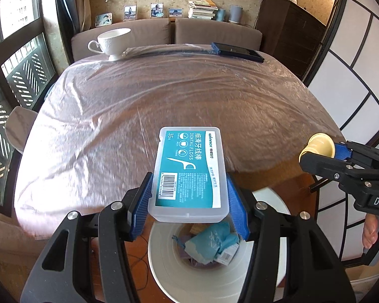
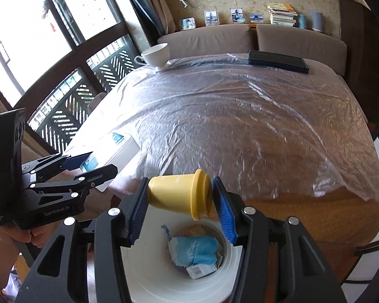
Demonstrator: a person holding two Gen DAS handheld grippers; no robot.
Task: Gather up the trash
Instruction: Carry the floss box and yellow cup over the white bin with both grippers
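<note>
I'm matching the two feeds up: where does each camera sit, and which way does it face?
Left wrist: on the left gripper, looking down its fingers at the floss box it holds over the bin; the right gripper and fingers of a hand show at right.
Right wrist: on the right gripper, looking at its yellow cup over the bin; the left gripper shows at left.
Shared: bin, table, white cup.

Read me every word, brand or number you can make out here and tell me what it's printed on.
"winner", "DENTAL FLOSS", "36": label of the floss box held in the left gripper, beside large Chinese characters.
Barcode digits and small print on that label: too small to read.
"DAS", cut off: body of the right gripper.
"GenRobot.AI": side of the left gripper.
Pale lettering on the yellow cup: blurred.
Book spines: too small to read.
</note>
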